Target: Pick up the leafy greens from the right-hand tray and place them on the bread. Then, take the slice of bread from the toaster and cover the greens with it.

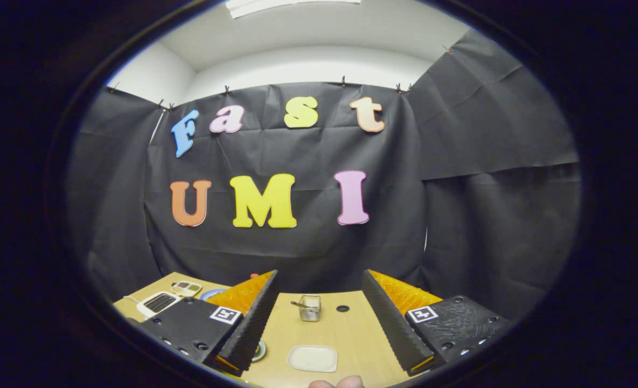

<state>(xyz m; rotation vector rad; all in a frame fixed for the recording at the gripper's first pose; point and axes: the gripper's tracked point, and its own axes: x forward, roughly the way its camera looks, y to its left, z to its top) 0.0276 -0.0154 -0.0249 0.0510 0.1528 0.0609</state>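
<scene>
My gripper (pixel 320 275) is open and held high above a wooden table (pixel 351 334), with nothing between its black ridged fingers (pixel 254 318). On the table between the fingers lies a pale flat rectangular tray (pixel 312 358). A small round green-rimmed thing (pixel 258 351) peeks out beside the left finger, mostly hidden by it. Off to the left, beyond the left finger, sits a white appliance with a dark grille (pixel 158 303), which looks like the toaster. I cannot make out the greens or the bread.
A small wire basket (pixel 309 307) stands farther back between the fingers, next to a dark hole (pixel 343 309) in the tabletop. A small tray with pale items (pixel 187 288) and a blue plate (pixel 211 293) lie behind the appliance. A person's fingertips (pixel 336 382) show nearest me.
</scene>
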